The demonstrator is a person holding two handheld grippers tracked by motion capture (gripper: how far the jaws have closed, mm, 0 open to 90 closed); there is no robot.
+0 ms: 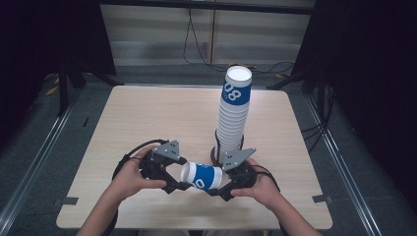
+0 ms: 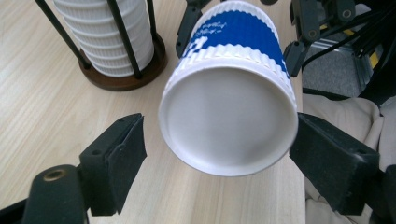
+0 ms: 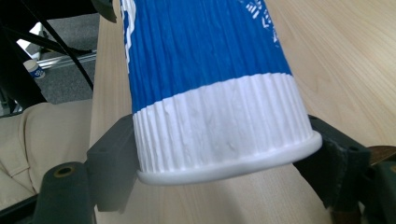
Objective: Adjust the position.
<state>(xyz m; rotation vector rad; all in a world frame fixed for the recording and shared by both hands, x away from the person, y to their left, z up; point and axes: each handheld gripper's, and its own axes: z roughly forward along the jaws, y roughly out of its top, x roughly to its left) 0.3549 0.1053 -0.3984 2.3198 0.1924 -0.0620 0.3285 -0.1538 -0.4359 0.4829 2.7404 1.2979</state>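
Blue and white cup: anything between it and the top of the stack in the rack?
Nothing visible. The cup lies sideways between both grippers, right gripper clamped near its rim. The stack stands just behind, its top open.

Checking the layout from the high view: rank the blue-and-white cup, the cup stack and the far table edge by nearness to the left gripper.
1. Blue-and-white cup, just right of the left gripper.
2. Cup stack, farther right and back.
3. Far table edge, rearmost.
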